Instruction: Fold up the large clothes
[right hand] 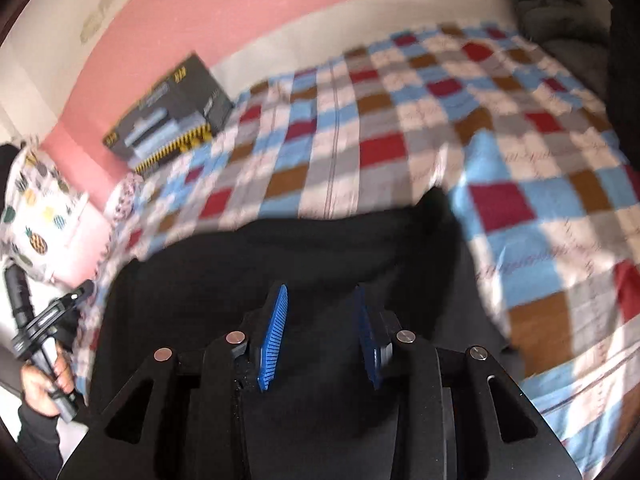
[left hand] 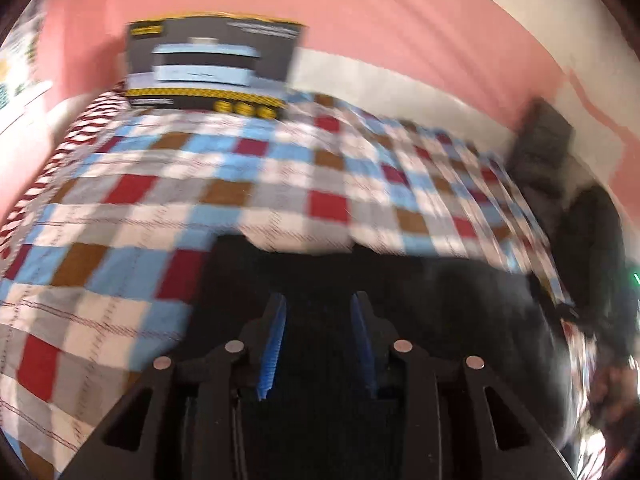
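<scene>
A black garment (right hand: 280, 248) is seen spread on the checked bed (right hand: 400, 128) at 6 o'clock, released between folds, both the left hand-held gripper (left hand: 318, 344) and the right hand-held gripper (right hand: 322, 336) parted and empty, a fresh edge grasp being judged next.

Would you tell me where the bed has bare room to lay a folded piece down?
The checked bedspread lies bare between the black garment and the pink wall. It is crowded by the dark box, the pineapple pillow and grey bedding.
</scene>
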Demonstrator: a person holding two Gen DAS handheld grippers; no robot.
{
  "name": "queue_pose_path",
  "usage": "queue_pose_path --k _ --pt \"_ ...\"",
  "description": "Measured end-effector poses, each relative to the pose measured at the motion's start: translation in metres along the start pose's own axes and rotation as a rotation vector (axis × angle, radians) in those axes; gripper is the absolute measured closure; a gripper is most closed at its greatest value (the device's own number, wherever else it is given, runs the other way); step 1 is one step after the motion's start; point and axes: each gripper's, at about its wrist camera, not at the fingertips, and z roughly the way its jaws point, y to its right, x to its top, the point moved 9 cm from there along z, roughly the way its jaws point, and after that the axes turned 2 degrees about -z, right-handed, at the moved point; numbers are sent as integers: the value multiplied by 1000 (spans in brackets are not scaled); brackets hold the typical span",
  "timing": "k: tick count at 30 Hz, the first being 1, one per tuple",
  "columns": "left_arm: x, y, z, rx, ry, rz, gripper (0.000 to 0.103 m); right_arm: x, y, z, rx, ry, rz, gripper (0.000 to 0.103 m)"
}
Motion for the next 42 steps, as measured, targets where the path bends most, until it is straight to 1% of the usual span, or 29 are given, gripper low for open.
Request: queue_pose_path --k 1,2,3,4,5,6,7,10,11,14,16,18,19,21,22,23,25,27,29,32,34,35,37,39,42 --pt "-12 6 7 1 -22 29 67 -9 11 14 -30 -31 19 68" --pt "-22 7 17 16 -52 42 67 -13 20 20 -45 -37 35 74" --pt "-30 4 28 33 -82 41 67 -16 37 27 -61 -30 65 81" --pt "-37 -3 39 43 -111 29 67 -16 50 28 -76 -25 91 97" --pt "-39 -6 45 35 -117 13 67 -15 61 28 -84 -25 128 103" --pt "-36 -9 47 31 -112 1 67 -12 67 26 -77 -21 153 103" --pt "-33 -11 47 40 -107 0 67 -9 68 22 -88 -15 152 103" --pt "-29 -9 41 61 -104 -2 67 -7 57 0 -134 16 85 101" --pt "-29 -6 36 60 -101 0 67 -8 54 -7 -132 28 76 99" --pt "-36 4 10 23 -63 15 67 -27 38 -34 -102 71 53 98" --pt "-46 6 -4 17 -48 30 67 -47 36 -37 -103 58 33 98" --pt "-59 0 -7 44 -60 43 67 -62 51 -30 -115 30 54 98" --pt "-66 -6 -6 60 -74 39 67 -66 65 -26 -129 30 80 102" --pt "-74 -19 -7 68 -87 0 67 -65 85 -21 -123 39 148 103" --pt "-74 -22 -10 72 -83 -13 67 -63 88 -20 -119 41 165 103" --pt "-74 -26 -15 84 -77 -22 67 -62 88 -21 -133 40 163 103" --pt "-73 -31 -23 91 -69 -36 67 -58 84 -26 -176 35 134 103" --pt "-75 -32 -34 88 -62 -47 67 -58 77 -38 -189 50 124 101" --pt "-81 -30 -47 82 -49 -42 67 -61 64 -58 -168 79 104 101" --pt "-98 -24 -63 80 -48 -18 67 -80 47 -82 -150 107 72 101" --pt "-111 -20 -68 91 -58 8 67 -103 34 -91 -138 93 50 101" --pt "-117 -19 -68 94 -67 20 67 -110 32 -90 -142 82 45 101" --pt "-128 -19 -65 99 -84 25 67 -132 36 -79 -157 33 51 101" --pt "-134 -21 -58 117 -91 37 67 -141 43 -73 -162 30 70 101" --pt "-133 -21 -57 136 -90 45 67 -137 44 -75 -208 34 45 101"
